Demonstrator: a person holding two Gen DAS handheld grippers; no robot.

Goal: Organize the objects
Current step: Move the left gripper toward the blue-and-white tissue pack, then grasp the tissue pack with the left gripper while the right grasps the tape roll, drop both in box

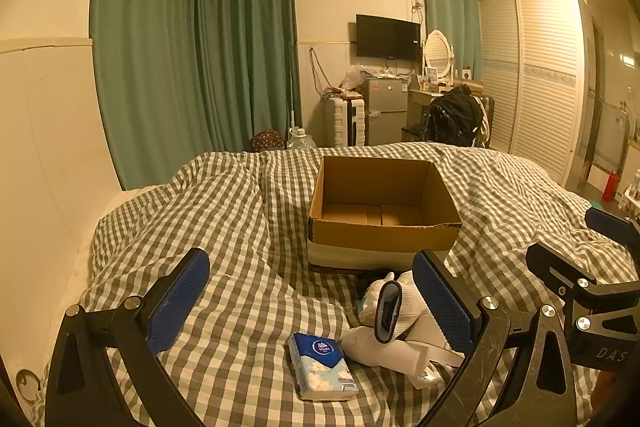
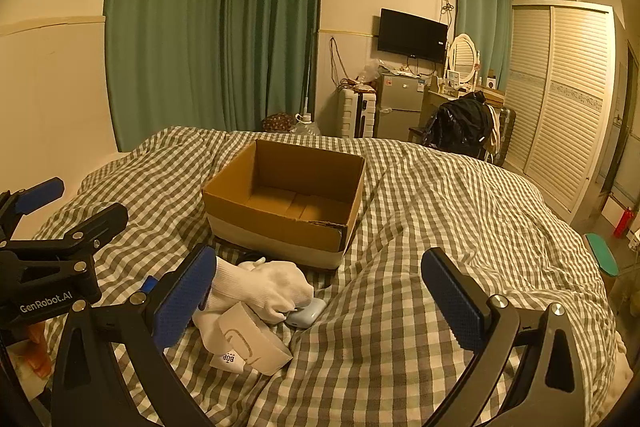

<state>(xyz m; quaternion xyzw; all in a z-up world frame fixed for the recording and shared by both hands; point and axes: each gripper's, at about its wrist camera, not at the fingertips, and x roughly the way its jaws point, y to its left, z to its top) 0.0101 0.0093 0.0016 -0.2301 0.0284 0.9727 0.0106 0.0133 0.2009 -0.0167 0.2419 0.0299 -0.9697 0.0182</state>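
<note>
An open cardboard box point(image 1: 384, 227) point(image 2: 280, 223) sits on the checked bedcover and shows nothing inside. In front of it lies a small pile: a blue and white tissue pack point(image 1: 322, 367), white socks point(image 2: 264, 287) point(image 1: 408, 303), a white paper band point(image 2: 256, 343) and a pale blue case point(image 2: 306, 313). My left gripper point(image 1: 312, 303) stands open above the bedcover, the tissue pack below between its fingers, the socks by its right finger. My right gripper point(image 2: 324, 299) is open too, with the socks against its left finger and the blue case between the jaws, untouched.
The checked duvet point(image 2: 440, 227) covers the whole bed in soft folds. A white wall point(image 1: 40, 167) borders the bed on the left. Beyond the foot stand green curtains point(image 1: 192, 47), a suitcase, a small fridge point(image 1: 386, 111), a dressing table and a louvred wardrobe point(image 2: 560, 107).
</note>
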